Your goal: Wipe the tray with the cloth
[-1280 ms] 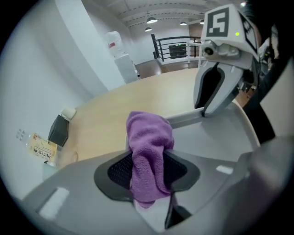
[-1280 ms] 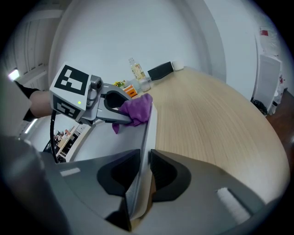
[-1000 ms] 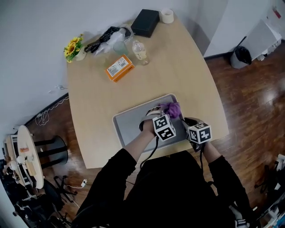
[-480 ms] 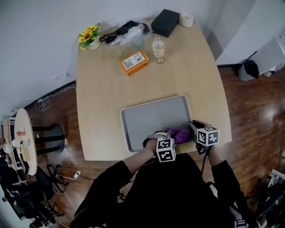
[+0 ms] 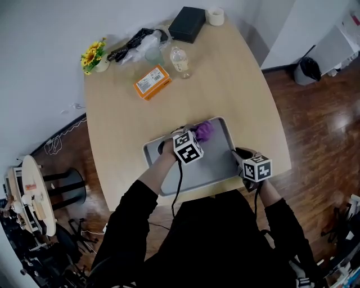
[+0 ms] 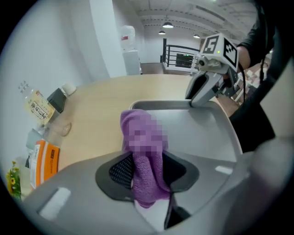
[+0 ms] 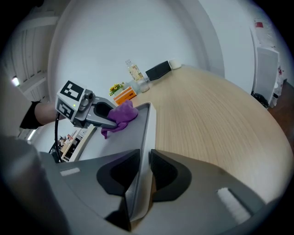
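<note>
Jaws of the left gripper (image 5: 196, 136) are clenched on the purple cloth (image 5: 205, 130), which bunches out in front of them over the far end of the grey tray (image 5: 216, 160), near its far right corner. From above I can't quite tell how firmly the cloth bears on the tray floor. The right gripper (image 5: 242, 162) has its jaws pinched on the tray's near right rim, pinning it to the table (image 5: 236, 90).

To wipe well, I'd press the loose bunch flat and draw it in overlapping passes towards the near edge, working into the corners, with the right clamp firm so the tray doesn't skate.

Nothing crowds the tray. An orange box (image 5: 152, 82), a clear bottle (image 5: 179, 61), a black box (image 5: 187, 23), a tape roll (image 5: 214, 16) and a pot of sunflowers (image 5: 94, 56) sit well apart along the far edge. Only the left gripper's own trailing cable might drag across wiped ground.
</note>
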The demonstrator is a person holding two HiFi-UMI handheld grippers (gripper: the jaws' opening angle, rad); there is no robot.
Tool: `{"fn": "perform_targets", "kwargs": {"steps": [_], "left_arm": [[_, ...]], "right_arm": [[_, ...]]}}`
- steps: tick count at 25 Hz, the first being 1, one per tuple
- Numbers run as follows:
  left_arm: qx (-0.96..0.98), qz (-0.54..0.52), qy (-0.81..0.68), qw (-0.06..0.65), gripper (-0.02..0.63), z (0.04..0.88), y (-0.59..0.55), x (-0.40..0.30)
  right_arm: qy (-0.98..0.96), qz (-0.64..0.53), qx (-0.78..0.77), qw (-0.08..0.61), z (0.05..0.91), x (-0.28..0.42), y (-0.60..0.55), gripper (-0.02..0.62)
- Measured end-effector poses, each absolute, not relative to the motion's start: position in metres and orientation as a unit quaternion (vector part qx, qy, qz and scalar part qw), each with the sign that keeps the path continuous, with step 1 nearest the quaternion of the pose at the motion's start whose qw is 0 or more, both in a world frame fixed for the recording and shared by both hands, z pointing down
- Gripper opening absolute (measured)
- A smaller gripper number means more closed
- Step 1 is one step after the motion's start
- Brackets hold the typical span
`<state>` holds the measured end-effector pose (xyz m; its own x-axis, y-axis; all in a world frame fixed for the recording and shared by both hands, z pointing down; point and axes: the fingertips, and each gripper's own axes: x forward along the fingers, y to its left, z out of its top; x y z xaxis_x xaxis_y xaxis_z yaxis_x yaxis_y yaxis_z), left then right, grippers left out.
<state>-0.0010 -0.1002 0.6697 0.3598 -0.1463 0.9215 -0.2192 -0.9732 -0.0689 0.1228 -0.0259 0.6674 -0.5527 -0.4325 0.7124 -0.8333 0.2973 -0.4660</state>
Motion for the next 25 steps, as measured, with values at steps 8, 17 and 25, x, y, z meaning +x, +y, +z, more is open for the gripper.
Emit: {"fn": "perform_targets", "kwargs": {"steps": [8,17,25], "left_arm": [[0.831,0.538,-0.098,0.099,0.127,0.667,-0.059,0.009],[0.852,0.506,-0.036,0.134,0.114,0.662,0.090,0.036],[0.836,0.537,-0.085,0.074,0.126,0.666,0.020,0.011]], "right_arm": [[-0.774,0.420,0.405,0.245,0.670,0.121,-0.026,0.080],[-0.773,0.391,0.405,0.293,0.668,0.132,-0.028,0.078],[-0.772,0.382,0.395,0.320,0.670,0.135,-0.031,0.078]]}}
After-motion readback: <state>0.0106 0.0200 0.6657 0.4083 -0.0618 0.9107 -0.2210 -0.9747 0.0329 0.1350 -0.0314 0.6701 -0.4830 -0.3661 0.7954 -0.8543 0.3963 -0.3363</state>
